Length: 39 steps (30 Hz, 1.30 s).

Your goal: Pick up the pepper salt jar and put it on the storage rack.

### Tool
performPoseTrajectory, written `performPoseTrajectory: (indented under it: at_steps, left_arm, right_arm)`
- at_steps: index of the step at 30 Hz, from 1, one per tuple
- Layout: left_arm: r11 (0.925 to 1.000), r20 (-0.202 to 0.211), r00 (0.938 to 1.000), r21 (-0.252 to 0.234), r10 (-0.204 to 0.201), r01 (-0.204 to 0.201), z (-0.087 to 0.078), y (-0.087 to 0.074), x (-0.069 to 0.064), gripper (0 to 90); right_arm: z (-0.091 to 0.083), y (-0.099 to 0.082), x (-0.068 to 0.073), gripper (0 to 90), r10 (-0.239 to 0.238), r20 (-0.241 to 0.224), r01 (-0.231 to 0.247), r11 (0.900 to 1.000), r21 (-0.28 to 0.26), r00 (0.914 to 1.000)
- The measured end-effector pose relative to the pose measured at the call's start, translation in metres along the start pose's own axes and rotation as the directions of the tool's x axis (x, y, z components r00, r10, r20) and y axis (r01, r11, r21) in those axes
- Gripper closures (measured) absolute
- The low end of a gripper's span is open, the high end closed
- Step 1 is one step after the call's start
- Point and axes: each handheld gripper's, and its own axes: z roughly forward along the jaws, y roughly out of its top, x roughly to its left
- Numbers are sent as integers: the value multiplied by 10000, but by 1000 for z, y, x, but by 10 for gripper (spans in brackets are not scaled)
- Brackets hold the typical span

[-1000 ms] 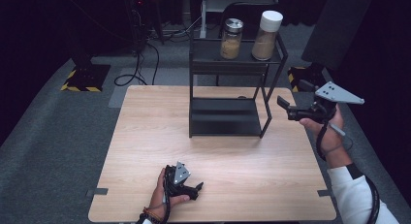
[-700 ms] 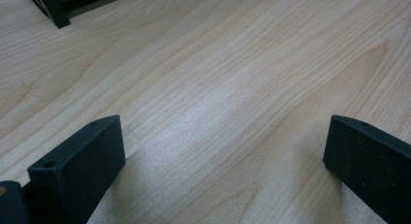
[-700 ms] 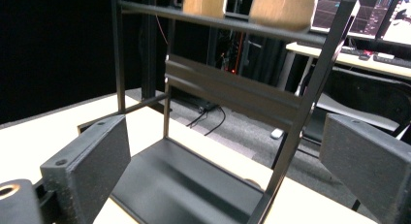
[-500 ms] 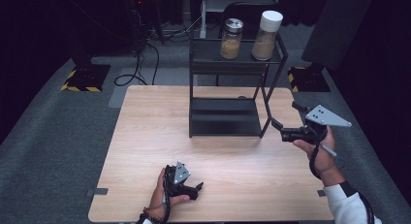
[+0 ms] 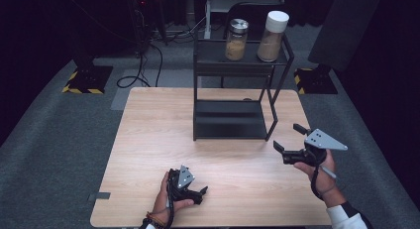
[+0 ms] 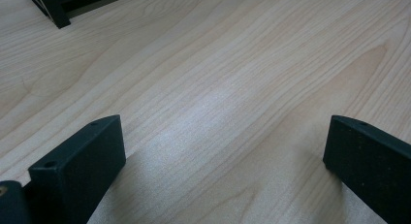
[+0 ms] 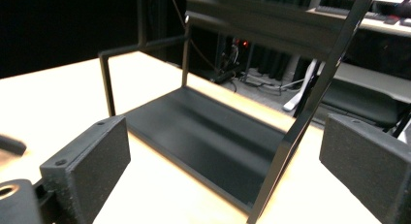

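Right gripper [image 5: 288, 138], black with a grey three-cornered plate on top, is at right of centre in the high view, just off the front right leg of the black two-tier metal rack [image 5: 233, 121]. Jaws spread wide, nothing between them. In the right gripper view the jaws frame the rack's lower shelf [image 7: 208, 136], with one slanted leg in the foreground between them.

Left gripper [image 5: 200, 193], black, sits low at bottom centre of the high view, on the light wooden table [image 5: 148, 140], well apart from the rack. Jaws released, only bare wood between them in the left gripper view.

On the rack's top shelf, upper centre of the high view: glass jar with metal lid [image 5: 236, 39] beside a taller jar with white lid [image 5: 273, 35], both upright.
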Motion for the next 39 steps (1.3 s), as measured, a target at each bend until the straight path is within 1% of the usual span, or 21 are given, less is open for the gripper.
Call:
performPoseTrajectory:
  at_steps: [2, 3, 11, 12, 18, 25, 28, 33, 35, 36, 39]
  left_arm:
    - [10000, 0, 10000, 1, 3, -3, 0, 0, 0, 12]
    - [10000, 0, 10000, 0, 2, -2, 0, 0, 0, 13]
    - [10000, -29, 10000, -4, 6, -6, 0, 0, -1, 15]
    - [10000, -32, 10000, -5, 3, -3, 0, 0, -1, 15]
    - [10000, -34, 10000, -3, 4, -4, 0, 0, -1, 15]
    - [10000, -31, 10000, -2, -1, 1, 0, 0, -1, 15]
    - [10000, -31, 10000, 0, -1, 1, 0, 0, -1, 15]
    - [10000, -33, 10000, -1, -1, 1, 0, 0, -1, 15]
    - [10000, -34, 10000, 0, 0, 0, 0, 0, -1, 14]
    - [10000, -34, 10000, -2, -3, 3, 0, 0, -1, 14]
    - [10000, -34, 10000, -1, -1, 1, 0, 0, -1, 15]
  right_arm:
    - [-1, -7, 2, 43, 24, 44, -25, 10000, 74, 10000]
    - [-1, -11, 2, 43, 84, -19, -84, 9999, 110, 10000]
    - [-4, -31, 12, 45, 61, -66, -58, 9992, 407, 10000]
    - [-4, -34, 13, 46, 139, -110, -134, 9989, 456, 9998]
    - [-5, -49, 19, 45, 162, -197, -144, 9957, 913, 9997]
    - [-6, -66, 25, 45, 330, -277, -287, 9890, 1451, 9991]
    - [-5, -71, 28, 45, 173, -326, -115, 9850, 1719, 9993]
    - [-6, -79, 31, 44, 291, -320, -222, 9802, 1965, 9991]
    - [-6, -82, 33, 44, 225, -301, -158, 9786, 2050, 9993]
    - [-6, -84, 33, 44, 309, -326, -234, 9772, 2108, 9990]
    - [-5, -90, 35, 44, 365, -310, -285, 9730, 2291, 9989]
